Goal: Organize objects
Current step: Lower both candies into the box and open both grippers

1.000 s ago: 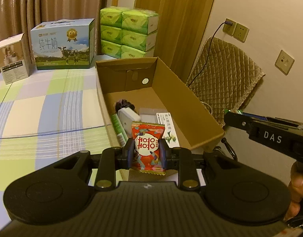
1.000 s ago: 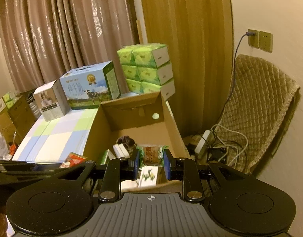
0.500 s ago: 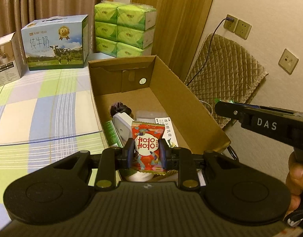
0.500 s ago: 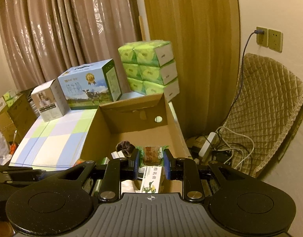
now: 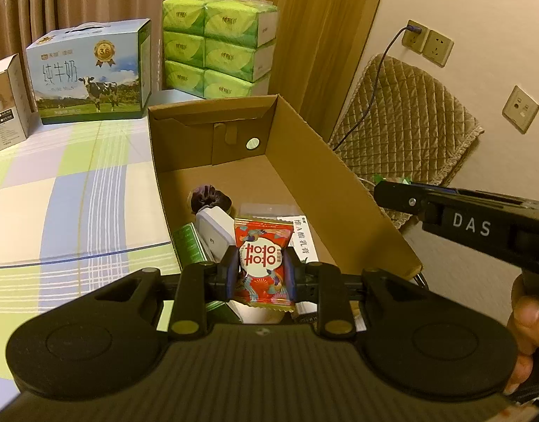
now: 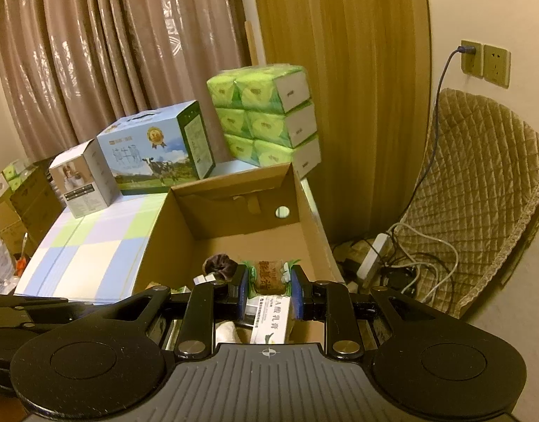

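- Left wrist view: my left gripper pinches a red candy packet between its pads, holding it upright above the near end of the open cardboard box.
- The box sits on a checked cloth in pale green, blue and cream, at the cloth's right edge.
- Inside the box I see a dark scrunchie, a white flat case, a green carton and a white medicine box with printed characters.
- My right gripper reaches in from the right, above the box's right wall, with a hand on its handle.
- Right wrist view: my right gripper is clamped on a green-ended snack packet with a brown middle, held over the near part of the same box.
- Behind the box stand a milk carton case, a small white box and stacked green tissue packs, in front of the curtains.
- To the right, a quilted cover leans on the wall, with a power strip and tangled cables at its foot.
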